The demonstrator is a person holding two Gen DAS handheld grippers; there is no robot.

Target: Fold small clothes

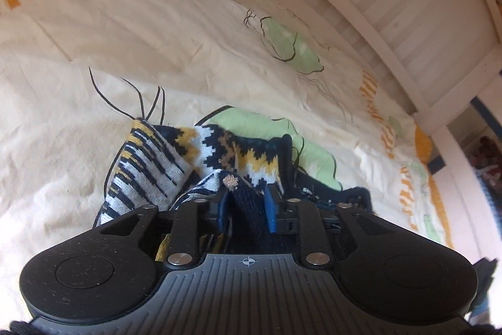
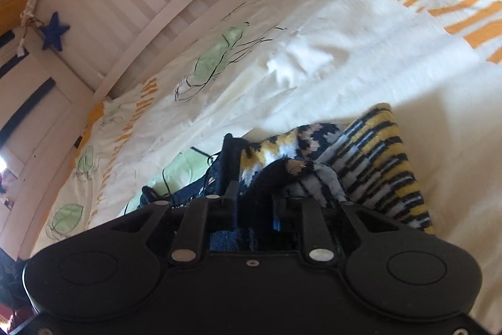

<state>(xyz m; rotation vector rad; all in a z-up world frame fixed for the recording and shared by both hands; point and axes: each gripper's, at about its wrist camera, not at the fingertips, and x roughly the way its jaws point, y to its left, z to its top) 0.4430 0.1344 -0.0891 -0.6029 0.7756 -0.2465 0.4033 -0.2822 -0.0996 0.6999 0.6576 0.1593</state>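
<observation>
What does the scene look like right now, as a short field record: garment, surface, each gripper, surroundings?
garment: navy, white and mustard patterned knitted sweater, bunched, lying on the bed
surface: cream bedsheet with green leaf and orange stripe print
left gripper: left gripper, navy knit fabric between its blue-padded fingers; grip pressure unclear
right gripper: right gripper, navy knit fabric between its fingers; grip pressure unclear
surroundings: white slatted bed rail behind the sheet, blue star ornament hanging on it
</observation>
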